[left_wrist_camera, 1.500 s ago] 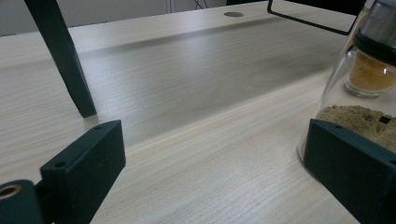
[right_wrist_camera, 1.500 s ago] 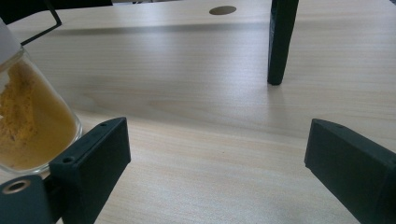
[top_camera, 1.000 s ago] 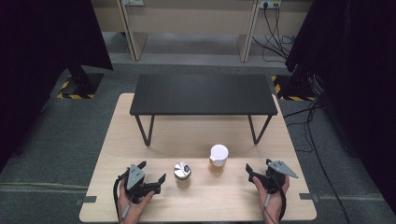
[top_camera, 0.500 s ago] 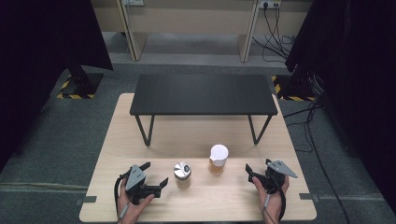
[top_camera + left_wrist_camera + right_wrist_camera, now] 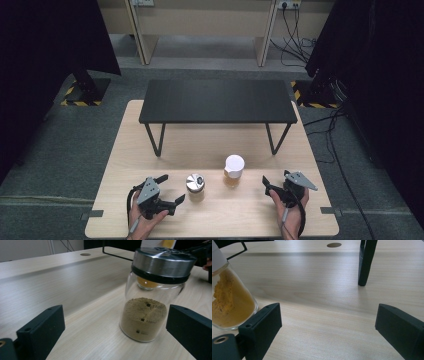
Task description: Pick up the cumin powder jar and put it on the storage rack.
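Observation:
A glass jar with a metal lid (image 5: pixel 195 185) (image 5: pixel 143 317), part full of brown powder, stands at the front of the wooden table (image 5: pixel 210 145). My left gripper (image 5: pixel 171 188) (image 5: pixel 116 325) lies just left of it. Its jaws have just been opening and are open, with the jar a little ahead of them, nearer the right jaw and untouched. A white-lidded jar of orange powder (image 5: pixel 234 170) (image 5: pixel 229 302) stands to the right. My right gripper (image 5: pixel 268 187) (image 5: pixel 328 325) rests open right of that jar, nothing between its jaws.
A low black bench (image 5: pixel 217 100) stands across the back half of the table; one of its legs (image 5: pixel 365 262) rises ahead of my right gripper. A round cable hole (image 5: pixel 334 244) sits farther back. Dark curtains (image 5: pixel 50 40) flank the table.
My left gripper's jaws have spread slightly wider. The right gripper and both jars have kept still.

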`<state>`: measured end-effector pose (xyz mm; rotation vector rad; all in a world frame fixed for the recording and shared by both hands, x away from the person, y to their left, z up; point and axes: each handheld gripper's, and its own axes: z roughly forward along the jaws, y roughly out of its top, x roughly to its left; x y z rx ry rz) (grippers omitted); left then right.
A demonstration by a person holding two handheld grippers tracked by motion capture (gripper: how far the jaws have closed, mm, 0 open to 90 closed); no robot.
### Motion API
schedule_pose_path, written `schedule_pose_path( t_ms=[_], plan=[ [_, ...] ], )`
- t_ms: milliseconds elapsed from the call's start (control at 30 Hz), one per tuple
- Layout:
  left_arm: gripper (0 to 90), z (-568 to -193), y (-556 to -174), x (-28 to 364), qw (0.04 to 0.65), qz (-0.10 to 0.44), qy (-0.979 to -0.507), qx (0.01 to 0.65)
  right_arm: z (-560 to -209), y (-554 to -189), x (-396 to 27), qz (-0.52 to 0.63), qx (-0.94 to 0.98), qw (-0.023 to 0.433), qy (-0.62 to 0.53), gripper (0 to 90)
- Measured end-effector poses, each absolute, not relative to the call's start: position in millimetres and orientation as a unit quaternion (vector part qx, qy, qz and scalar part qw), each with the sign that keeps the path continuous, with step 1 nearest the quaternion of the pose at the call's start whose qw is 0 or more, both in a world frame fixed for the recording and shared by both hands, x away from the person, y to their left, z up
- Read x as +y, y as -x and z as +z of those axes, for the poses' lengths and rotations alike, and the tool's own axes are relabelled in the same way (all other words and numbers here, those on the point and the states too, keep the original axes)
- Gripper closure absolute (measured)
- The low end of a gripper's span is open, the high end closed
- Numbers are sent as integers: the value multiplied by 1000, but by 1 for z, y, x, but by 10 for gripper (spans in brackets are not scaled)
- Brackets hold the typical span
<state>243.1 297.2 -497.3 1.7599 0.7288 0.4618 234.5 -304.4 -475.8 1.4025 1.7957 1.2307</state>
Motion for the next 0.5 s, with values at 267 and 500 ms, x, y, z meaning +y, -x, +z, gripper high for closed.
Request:
schedule_pose_path(
  t_ms=[267, 500],
  plan=[
    [18, -495, -249, 290, 556, 182, -758, 289, -476, -234, -303, 455, 669, 274, -520, 70],
    [20, -494, -252, 281, 554, 177, -763, 282, -475, -235, -302, 454, 671, 275, -518, 70]
  ],
)
